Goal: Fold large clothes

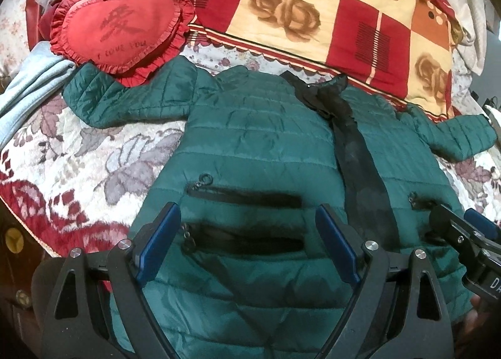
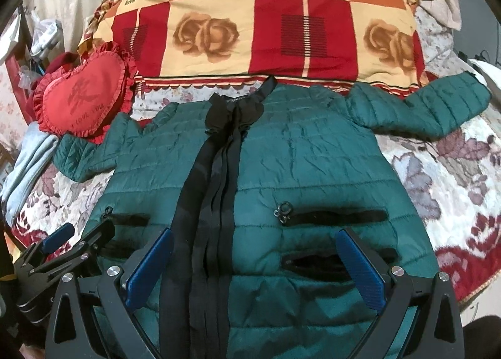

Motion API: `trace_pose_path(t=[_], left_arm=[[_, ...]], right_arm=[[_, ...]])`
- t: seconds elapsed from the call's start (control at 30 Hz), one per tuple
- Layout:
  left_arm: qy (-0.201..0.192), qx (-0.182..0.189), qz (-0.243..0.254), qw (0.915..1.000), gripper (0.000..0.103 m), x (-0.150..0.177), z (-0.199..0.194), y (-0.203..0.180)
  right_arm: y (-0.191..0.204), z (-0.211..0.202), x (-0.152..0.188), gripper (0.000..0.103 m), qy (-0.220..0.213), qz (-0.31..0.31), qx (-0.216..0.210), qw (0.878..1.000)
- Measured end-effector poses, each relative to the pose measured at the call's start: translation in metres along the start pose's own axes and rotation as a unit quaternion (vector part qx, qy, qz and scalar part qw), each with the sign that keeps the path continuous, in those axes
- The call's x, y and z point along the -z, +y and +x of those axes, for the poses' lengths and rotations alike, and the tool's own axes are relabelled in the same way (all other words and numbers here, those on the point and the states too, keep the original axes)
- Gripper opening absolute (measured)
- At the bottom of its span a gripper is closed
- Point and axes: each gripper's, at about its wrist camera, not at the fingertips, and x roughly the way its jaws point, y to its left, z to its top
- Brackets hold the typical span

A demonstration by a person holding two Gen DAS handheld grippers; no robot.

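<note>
A grey cloth (image 1: 28, 83) lies at the far left of the bed (image 1: 94, 146), and beside it a red heart pillow (image 1: 119, 27) rests on the end of the left sleeve (image 1: 125, 93) of the jacket.

The green jacket (image 1: 256, 140) lies flat on the bed with its front up and both sleeves spread out to the sides. Its collar points away from the grippers, toward a checked quilt (image 1: 313, 8).

The left gripper (image 1: 247, 243) hangs above the lower left part of the jacket. Its jaws stand wide and hold nothing; between them two black pocket zips (image 1: 250, 218) are visible.

A black strip (image 2: 213, 187) runs down the middle of the jacket, from the collar to the hem.

The right gripper (image 2: 253, 265) hangs above the lower right part, and the strip passes just inside its left finger (image 2: 150, 265). Its jaws are wide too, with nothing gripped. The right sleeve (image 2: 422, 105) reaches toward the right edge of the bed.
</note>
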Motion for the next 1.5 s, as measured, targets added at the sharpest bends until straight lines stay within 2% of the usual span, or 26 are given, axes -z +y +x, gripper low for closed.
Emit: trace_pose_path(t=[0.47, 0.83, 1.5], left_arm=[[0.006, 0.014, 0.013, 0.9998, 0.088, 0.011, -0.008, -0.014], [0.014, 0.014, 0.021, 0.9996, 0.088, 0.016, -0.004, -0.018], [0.017, 0.007, 0.015, 0.9997, 0.088, 0.02, 0.0, -0.008]], right_arm=[[0.002, -0.006, 0.007, 0.103, 0.01, -0.016, 0.027, 0.999], [-0.001, -0.001, 0.011, 0.103, 0.014, -0.004, 0.01, 1.0], [0.001, 0.002, 0.013, 0.103, 0.013, -0.001, 0.012, 1.0]])
